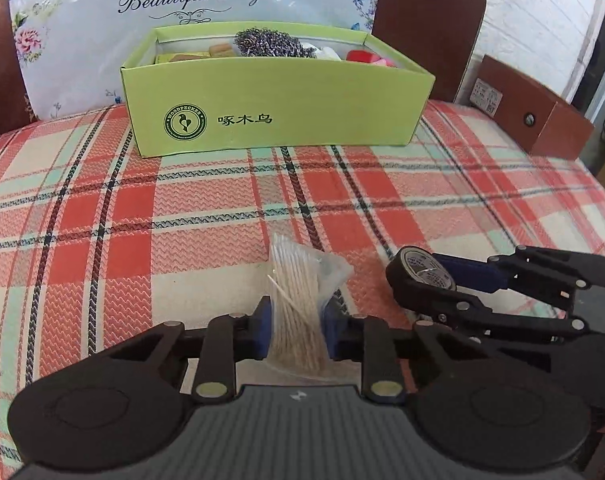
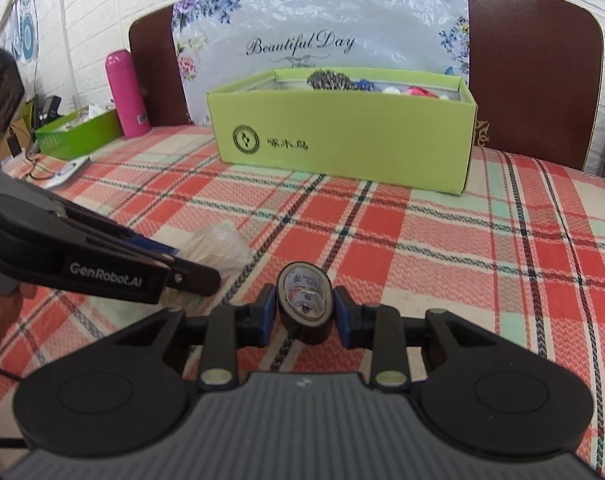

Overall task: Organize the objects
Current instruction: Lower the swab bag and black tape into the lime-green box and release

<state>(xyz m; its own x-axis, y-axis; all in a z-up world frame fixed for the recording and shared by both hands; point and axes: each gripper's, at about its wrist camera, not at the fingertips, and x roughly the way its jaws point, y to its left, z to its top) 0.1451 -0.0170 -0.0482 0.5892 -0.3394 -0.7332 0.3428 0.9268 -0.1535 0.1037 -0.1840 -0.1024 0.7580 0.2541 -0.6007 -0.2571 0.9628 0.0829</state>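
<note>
A clear bag of thin wooden sticks (image 1: pixel 298 280) lies on the plaid cover, and my left gripper (image 1: pixel 297 332) is shut on its near end, blue pads pressing both sides. From the right wrist view the same bag (image 2: pixel 218 244) shows beyond the left gripper (image 2: pixel 190 266). My right gripper (image 2: pixel 306 312) is shut on a black tape roll (image 2: pixel 305 300), held upright just above the cloth. In the left wrist view, the tape roll (image 1: pixel 420 270) and right gripper (image 1: pixel 416 284) sit close to the right of the bag. A green open box (image 1: pixel 282 120) (image 2: pixel 342 144) with several items stands farther back.
A floral "Beautiful Day" package (image 1: pixel 190 0) leans on the brown headboard (image 2: pixel 534 80) behind the box. A pink bottle (image 2: pixel 126 94) and a green tray (image 2: pixel 78 132) stand at the far left. A brown wooden piece (image 1: pixel 542 116) borders the right edge.
</note>
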